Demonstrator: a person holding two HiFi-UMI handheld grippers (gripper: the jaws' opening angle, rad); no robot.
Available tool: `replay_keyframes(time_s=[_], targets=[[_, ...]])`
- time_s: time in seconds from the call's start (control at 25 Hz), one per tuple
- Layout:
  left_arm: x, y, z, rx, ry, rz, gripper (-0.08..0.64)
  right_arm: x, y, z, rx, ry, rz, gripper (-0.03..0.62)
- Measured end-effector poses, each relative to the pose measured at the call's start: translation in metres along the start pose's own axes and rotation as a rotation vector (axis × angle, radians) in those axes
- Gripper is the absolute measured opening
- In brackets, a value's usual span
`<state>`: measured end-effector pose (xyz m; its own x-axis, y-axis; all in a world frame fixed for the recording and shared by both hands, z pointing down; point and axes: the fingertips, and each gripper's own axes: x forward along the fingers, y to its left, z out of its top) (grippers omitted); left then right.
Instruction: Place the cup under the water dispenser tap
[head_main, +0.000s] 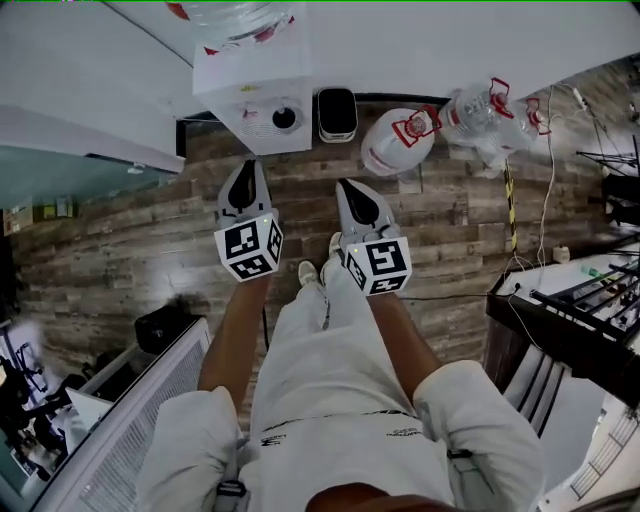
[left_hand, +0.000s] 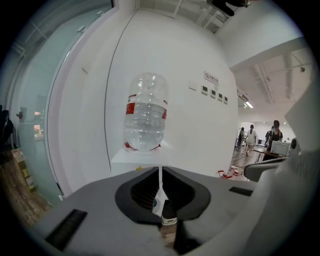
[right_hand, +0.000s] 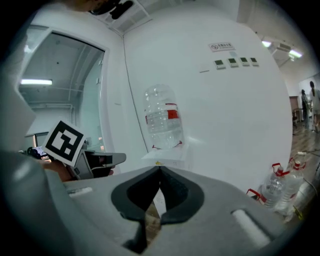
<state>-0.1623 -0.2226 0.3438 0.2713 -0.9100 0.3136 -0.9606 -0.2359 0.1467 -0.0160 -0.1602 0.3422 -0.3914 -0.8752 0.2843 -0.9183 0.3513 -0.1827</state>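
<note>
Floor (head_main: 120, 260): dark wood-effect planks. Wall (left_hand: 190, 125): plain white, small plates (left_hand: 214, 92) mounted high. Glass partition (left_hand: 45, 100) at left. Ceiling strip light (left_hand: 248, 104) lit. Dark table (head_main: 545, 322) at right.

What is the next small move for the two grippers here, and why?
Probably draw both back and touch nothing. The left gripper and right gripper are shut and empty, short of the water dispenser. What looks like the cup already stands at its front. Whether it is exactly under the tap, I cannot tell.
</note>
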Motion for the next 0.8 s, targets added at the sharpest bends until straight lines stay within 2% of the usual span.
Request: replay_keyframes(time_s=[0.12, 0.44, 0.6, 0.8], targets=[[-0.022, -0.009, 0.016, 0.010, -0.007, -0.007, -0.002, -0.014, 0.007, 0.022, -0.009, -0.024, 0.007, -0.002], [-0.083, -0.042, 0.057, 0.026, -0.021, -0.040, -0.002, -0.059, 0.021, 0.065, 0.004, -0.045, 0.025, -0.002], [-0.099, -0.059, 0.075, 0.037, -0.039, -0.082, -0.003, -0.069, 0.025, 0.092, -0.014, -0.073, 0.032, -0.002], [-0.116, -0.075, 0.082, 0.060, -0.053, -0.106, -0.002, -0.081, 0.032, 0.110, -0.036, -0.107, 0.043, -0.002]])
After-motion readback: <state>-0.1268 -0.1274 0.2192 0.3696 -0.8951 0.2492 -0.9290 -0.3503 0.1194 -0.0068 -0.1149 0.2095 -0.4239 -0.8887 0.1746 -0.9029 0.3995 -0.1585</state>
